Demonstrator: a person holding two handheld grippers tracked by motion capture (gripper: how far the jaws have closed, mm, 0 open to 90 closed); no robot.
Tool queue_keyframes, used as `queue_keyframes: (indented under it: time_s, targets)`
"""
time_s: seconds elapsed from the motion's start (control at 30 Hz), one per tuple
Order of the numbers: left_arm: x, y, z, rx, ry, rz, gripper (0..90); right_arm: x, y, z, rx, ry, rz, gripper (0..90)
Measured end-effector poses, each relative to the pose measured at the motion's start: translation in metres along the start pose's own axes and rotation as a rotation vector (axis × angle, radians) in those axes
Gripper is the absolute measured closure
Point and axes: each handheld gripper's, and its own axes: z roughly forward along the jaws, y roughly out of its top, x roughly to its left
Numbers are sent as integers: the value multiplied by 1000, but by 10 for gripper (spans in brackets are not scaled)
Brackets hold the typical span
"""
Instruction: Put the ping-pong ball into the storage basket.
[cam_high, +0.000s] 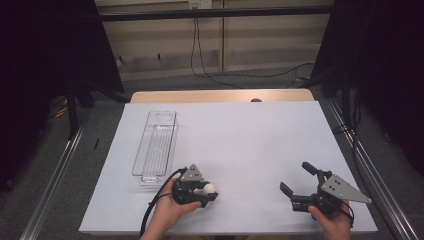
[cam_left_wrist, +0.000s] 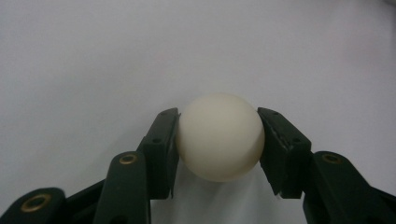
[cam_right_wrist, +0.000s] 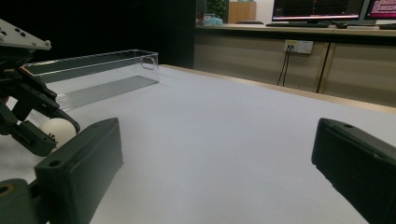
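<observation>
Your left tool (cam_high: 207, 192) sits near-left on the worktop (cam_high: 240, 140), ball (cam_high: 210, 188) between its jaws. Bin (cam_high: 156, 147) lies just beyond it, running toward the far edge. Your right tool (cam_high: 300, 184) rests near-right, well apart from both.

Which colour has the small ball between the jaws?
The ball is plain cream-white, without any pattern; the left gripper view shows it best.

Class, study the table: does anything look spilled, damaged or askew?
Nothing stands out. The clear bin sits upright and intact on the white table, and the left gripper grips the white ball squarely.
</observation>
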Motion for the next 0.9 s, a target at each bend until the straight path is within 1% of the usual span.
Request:
queue_keyframes:
  time_s: [0.07, 0.1, 0.13, 0.17, 0.23, 0.27, 0.3, 0.33, 0.37, 0.4, 0.43, 0.47, 0.5, 0.57, 0.6, 0.63, 0.67, 0.7, 0.73, 0.87, 0.9]
  targets:
    - [1, 0, -1, -5, -4, -3, 511, 0, 0, 0, 1, 1, -1, 15]
    - [1, 1, -2, 1, 3, -6, 511, 0, 0, 0, 1, 1, -1, 15]
    - [1, 1, -3, 3, 0, -9, 511, 0, 0, 0, 0, 1, -2, 15]
    - [2, 1, -2, -9, -10, -8, 511, 0, 0, 0, -1, 5, 0, 15]
    - [2, 2, -4, 0, 0, -13, 511, 0, 0, 0, 0, 3, -1, 15]
    - [2, 2, -4, -7, 3, -13, 511, 0, 0, 0, 0, 2, -1, 15]
    - [2, 2, -4, -9, -11, -15, 511, 0, 0, 0, 0, 4, -1, 15]
    - [2, 3, -5, 0, 0, -13, 511, 0, 0, 0, 0, 3, -1, 15]
    - [2, 3, -6, -10, 2, -20, 511, 0, 0, 0, -2, 4, -1, 15]
    - [2, 4, -6, -13, -8, -23, 511, 0, 0, 0, -1, 6, 0, 15]
    - [2, 4, -8, -1, -2, -24, 511, 0, 0, 0, -2, 5, 0, 15]
    - [3, 4, -7, -16, -3, -28, 511, 0, 0, 0, 0, 5, -1, 15]
    - [3, 5, -9, -4, -8, -29, 511, 0, 0, 0, 0, 5, -1, 15]
    - [3, 6, -10, -7, -3, -31, 511, 0, 0, 0, 0, 4, 0, 15]
    - [4, 7, -11, 5, -1, -28, 511, 0, 0, 0, -2, 6, 0, 15]
    - [4, 7, -11, -13, -7, -32, 511, 0, 0, 0, -1, 6, 0, 15]
    - [5, 7, -12, -6, -15, -35, 511, 0, 0, 0, 0, 6, -1, 15]
    - [5, 8, -12, -17, -7, -35, 511, 0, 0, 0, -2, 7, -1, 15]
    - [5, 8, -14, -11, -10, -34, 511, 0, 0, 0, -2, 7, 0, 15]
    - [6, 10, -16, -24, -6, -44, 511, 0, 0, 0, -6, 3, 1, 15]
    - [7, 10, -17, -25, -13, -50, 511, 0, 0, 0, -6, 1, 0, 15]
